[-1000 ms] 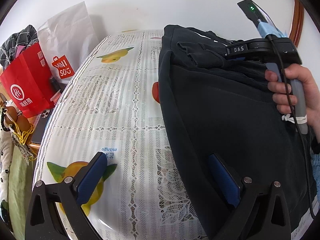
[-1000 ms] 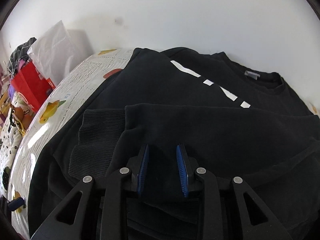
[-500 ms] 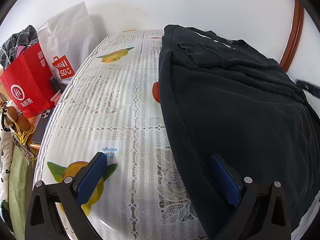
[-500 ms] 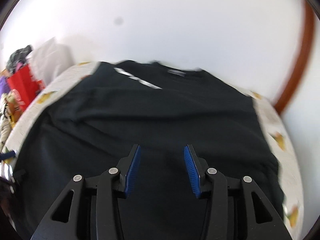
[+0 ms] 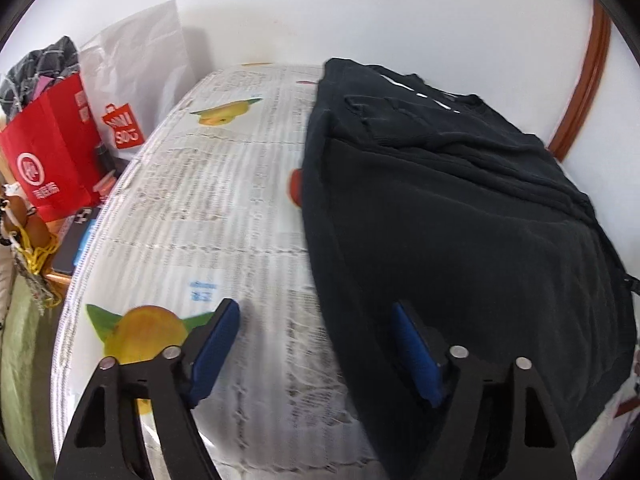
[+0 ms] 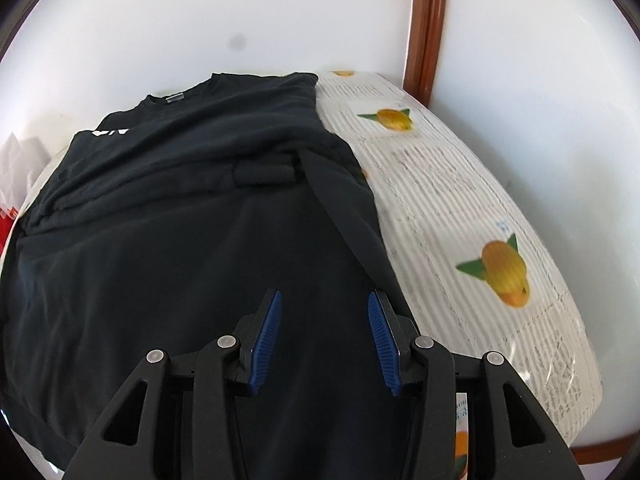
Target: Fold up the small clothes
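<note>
**Risk: a one-sided grab at the hem**

Our black sweatshirt (image 5: 460, 216) lies sleeves-in on the bench (image 5: 224, 208). The left gripper (image 5: 316, 344) has just been closing, jaws straddling its edge, gripping nothing; the right gripper (image 6: 322, 340) hovers open. Uneven grabs could skew the fold.

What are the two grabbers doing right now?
Left gripper: open, just been closing, its pads astride the black shirt's edge.
Right gripper: open, empty, above the shirt.

Setting: home interior, domestic table.
Table (image 5: 208, 200) w/ lace-look fruit-print cover; left of table: red shopping bag (image 5: 48, 160), white branded bag (image 5: 132, 80), piled clothes (image 5: 40, 68); behind table: white wall, brown wood trim (image 6: 426, 28).
</note>
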A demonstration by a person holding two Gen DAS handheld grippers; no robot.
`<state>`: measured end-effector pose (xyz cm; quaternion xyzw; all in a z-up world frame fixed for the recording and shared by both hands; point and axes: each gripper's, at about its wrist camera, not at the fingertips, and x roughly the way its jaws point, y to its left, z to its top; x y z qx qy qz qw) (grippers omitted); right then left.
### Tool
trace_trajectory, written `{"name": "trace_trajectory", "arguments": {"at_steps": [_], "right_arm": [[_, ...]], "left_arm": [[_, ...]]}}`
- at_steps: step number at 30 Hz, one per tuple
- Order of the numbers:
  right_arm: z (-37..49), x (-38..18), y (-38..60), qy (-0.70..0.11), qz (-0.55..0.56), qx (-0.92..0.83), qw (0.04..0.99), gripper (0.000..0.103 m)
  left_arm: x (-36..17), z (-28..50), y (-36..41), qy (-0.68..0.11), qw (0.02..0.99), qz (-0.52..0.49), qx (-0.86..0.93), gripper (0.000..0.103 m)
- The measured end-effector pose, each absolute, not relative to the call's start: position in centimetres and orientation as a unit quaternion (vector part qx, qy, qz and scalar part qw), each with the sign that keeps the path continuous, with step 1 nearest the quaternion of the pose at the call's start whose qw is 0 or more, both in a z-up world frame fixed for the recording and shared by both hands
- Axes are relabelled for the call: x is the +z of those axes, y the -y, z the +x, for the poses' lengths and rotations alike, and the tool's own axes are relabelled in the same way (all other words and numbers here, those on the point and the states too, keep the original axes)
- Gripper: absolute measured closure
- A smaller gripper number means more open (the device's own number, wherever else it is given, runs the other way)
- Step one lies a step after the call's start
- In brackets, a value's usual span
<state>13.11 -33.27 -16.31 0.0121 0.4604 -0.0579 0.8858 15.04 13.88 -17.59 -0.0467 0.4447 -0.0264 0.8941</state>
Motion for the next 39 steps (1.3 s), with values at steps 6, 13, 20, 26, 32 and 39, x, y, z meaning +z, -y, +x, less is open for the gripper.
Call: {"name": "trace_trajectory", "arguments": {"at_steps": [6, 13, 20, 26, 32, 39], "right_arm": [[14.0, -18.3, 33.7, -0.459, 0.015, -0.086, 0.884, 0.058], [13.0, -18.0, 34.2, -0.452, 0.002, -0.096, 0.887, 0.099], [9.3, -17.5, 35.5, -0.448, 0.013, -0.083, 0.890, 0.103], [6.1, -17.8, 36.3, -0.452, 0.020, -0.075, 0.889, 0.103], [4.0, -16.9, 36.9, -0.435, 0.040, -0.053, 0.898, 0.096], [4.6, -17.3, 36.8, -0.432, 0.065, -0.041, 0.898, 0.066]], "left_arm": [[-17.4, 14.3, -12.2, -0.449, 0.893, -0.027, -0.034, 0.073], [-17.0, 13.5, -12.0, -0.450, 0.891, -0.045, -0.046, 0.096], [-16.7, 12.1, -12.8, -0.452, 0.888, -0.066, -0.056, 0.096], [-16.8, 10.1, -12.8, -0.454, 0.886, -0.072, -0.059, 0.096], [-16.9, 8.3, -12.7, -0.459, 0.881, -0.087, -0.071, 0.086], [-16.9, 6.1, -11.7, -0.452, 0.885, -0.075, -0.085, 0.054]]}}
